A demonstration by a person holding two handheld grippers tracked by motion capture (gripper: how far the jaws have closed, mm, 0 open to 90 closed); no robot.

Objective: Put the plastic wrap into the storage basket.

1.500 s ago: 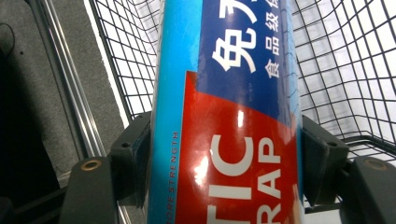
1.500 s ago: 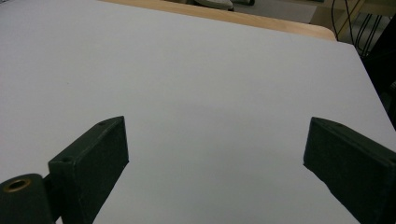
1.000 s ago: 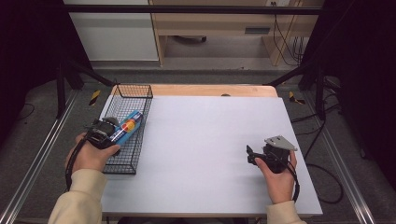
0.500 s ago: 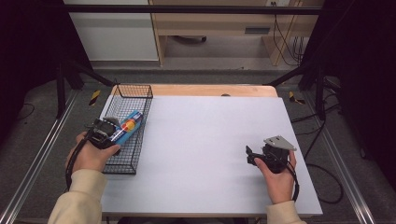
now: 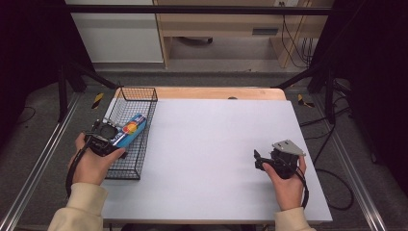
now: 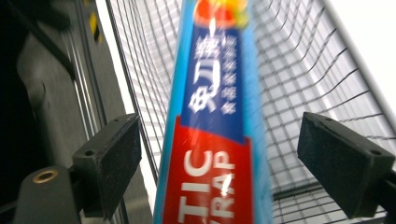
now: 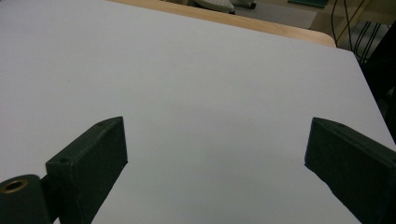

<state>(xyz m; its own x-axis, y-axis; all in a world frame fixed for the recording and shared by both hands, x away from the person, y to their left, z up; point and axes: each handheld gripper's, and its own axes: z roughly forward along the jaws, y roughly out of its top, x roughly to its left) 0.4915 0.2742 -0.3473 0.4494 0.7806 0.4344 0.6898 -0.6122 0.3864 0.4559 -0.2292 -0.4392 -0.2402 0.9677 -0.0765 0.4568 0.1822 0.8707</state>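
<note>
A long blue and red plastic wrap box (image 5: 132, 129) lies tilted in the black wire basket (image 5: 141, 89) at the table's left edge. My left gripper (image 5: 115, 136) is at the box's near end. In the left gripper view the box (image 6: 212, 93) runs up between the jaws of that gripper (image 6: 219, 122); they have just been opening, and both pads (image 6: 112, 158) stand clear of the box. My right gripper (image 5: 258, 160) rests low over the white table at the right. In the right gripper view it (image 7: 217, 133) stands open with nothing between its jaws.
The white tabletop (image 5: 216, 144) stretches between the two hands, with a wooden strip (image 5: 216, 93) along its far edge. Metal rails (image 5: 38, 163) run beside the table on the left and right. A cable (image 5: 337, 187) trails off the right side.
</note>
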